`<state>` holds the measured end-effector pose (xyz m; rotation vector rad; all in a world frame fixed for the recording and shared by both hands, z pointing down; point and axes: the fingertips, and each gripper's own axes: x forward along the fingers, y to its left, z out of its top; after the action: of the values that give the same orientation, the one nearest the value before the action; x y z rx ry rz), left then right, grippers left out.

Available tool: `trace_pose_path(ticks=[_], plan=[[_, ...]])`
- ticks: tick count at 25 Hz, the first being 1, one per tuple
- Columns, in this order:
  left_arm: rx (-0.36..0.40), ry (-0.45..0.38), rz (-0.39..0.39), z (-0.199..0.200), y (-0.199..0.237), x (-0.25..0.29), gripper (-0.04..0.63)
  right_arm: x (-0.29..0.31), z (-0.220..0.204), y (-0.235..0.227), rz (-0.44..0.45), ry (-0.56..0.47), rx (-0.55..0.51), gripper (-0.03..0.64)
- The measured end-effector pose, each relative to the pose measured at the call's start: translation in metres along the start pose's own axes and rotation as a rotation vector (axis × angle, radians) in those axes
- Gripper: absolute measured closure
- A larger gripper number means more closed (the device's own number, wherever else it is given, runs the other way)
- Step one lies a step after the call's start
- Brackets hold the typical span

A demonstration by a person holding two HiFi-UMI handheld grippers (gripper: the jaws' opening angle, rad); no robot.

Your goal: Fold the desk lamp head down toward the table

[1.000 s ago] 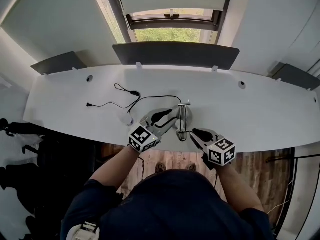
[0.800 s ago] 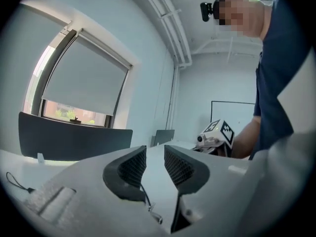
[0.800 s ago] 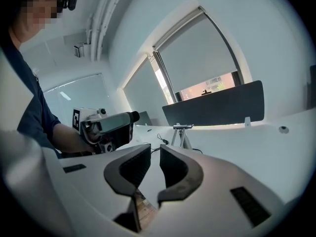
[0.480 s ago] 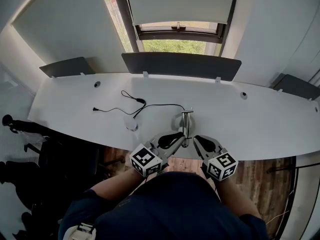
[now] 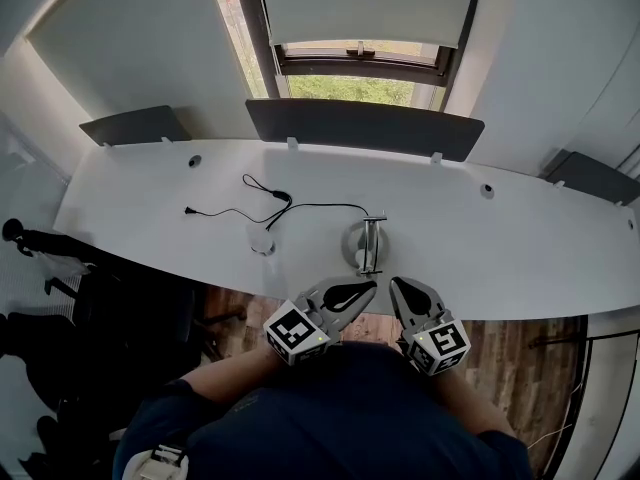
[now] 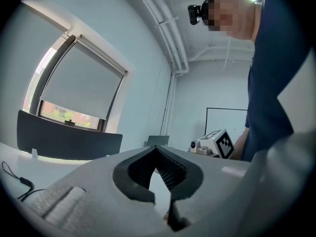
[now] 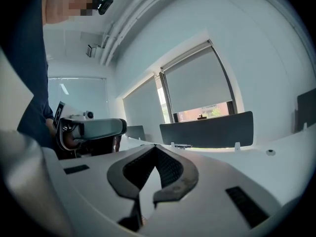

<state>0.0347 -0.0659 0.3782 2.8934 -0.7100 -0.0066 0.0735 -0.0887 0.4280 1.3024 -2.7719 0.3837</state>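
White worktop [image 5: 520, 238] below the window [image 5: 350, 88] carried the desk lamp [image 5: 367, 245], folded down near its front edge. Left gripper [image 5: 370, 287] and right gripper [image 5: 396, 284] hung just off that edge, jaws closed on nothing.

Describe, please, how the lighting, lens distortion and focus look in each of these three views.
Head view: the fisheye bows the desk into an arc, and the window glares brighter than the room. Left gripper view: a black round vignette, with the left hand-held gripper close and soft. Right gripper view: the same vignette, the wall curving, the right hand-held gripper also blurred.
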Motion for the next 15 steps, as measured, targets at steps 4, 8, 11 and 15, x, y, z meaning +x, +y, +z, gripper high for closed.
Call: trace_pose_path(ticks=[4,8,11,15], plan=[[0.007,0.002,-0.002,-0.0018,-0.0053,-0.0019,0.589,-0.0021,0.0001,0.0056,0.003,0.000,-0.015,0.607],[0.018,0.007,-0.003,-0.0035,-0.0093,-0.0028,0.589,-0.0043,-0.0007,0.0072,0.005,-0.002,-0.029,0.607],[0.019,0.009,-0.007,-0.0052,-0.0107,-0.0023,0.590,-0.0050,-0.0018,0.0077,0.007,0.000,-0.030,0.607],[0.018,0.012,-0.012,-0.0070,-0.0111,-0.0016,0.589,-0.0051,-0.0012,0.0091,0.008,0.010,-0.019,0.607]])
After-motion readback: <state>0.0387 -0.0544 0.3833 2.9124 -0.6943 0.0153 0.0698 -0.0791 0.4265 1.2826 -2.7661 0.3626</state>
